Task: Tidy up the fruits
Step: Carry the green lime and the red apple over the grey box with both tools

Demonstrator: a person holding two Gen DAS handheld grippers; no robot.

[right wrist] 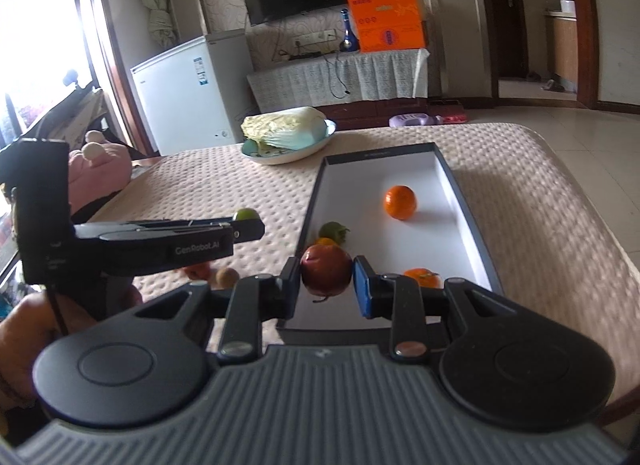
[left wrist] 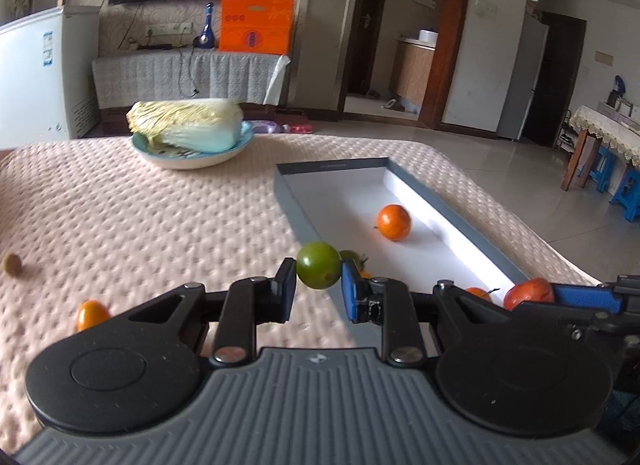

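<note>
Fruits are what I'm sorting: my left gripper [left wrist: 319, 278] has its fingers clamped on a green fruit [left wrist: 318, 271], my right gripper [right wrist: 326, 280] on a red apple [right wrist: 326, 275]. The tray [right wrist: 468, 209] lies just ahead of both, the right one nearer, seemingly already over its near end. An orange [right wrist: 400, 202] sits inside.

The right gripper [right wrist: 326, 283] is clamping a red apple [right wrist: 326, 275] over the near end of a grey-rimmed white tray [right wrist: 472, 201]. An orange [right wrist: 400, 202] is lying mid-tray, 1 smaller orange fruit [right wrist: 420, 277] is sitting beside the right pad. The left gripper [right wrist: 250, 225] is reaching in from the left, pinching a green fruit [right wrist: 246, 214] above the quilted cloth [right wrist: 520, 193].
</note>
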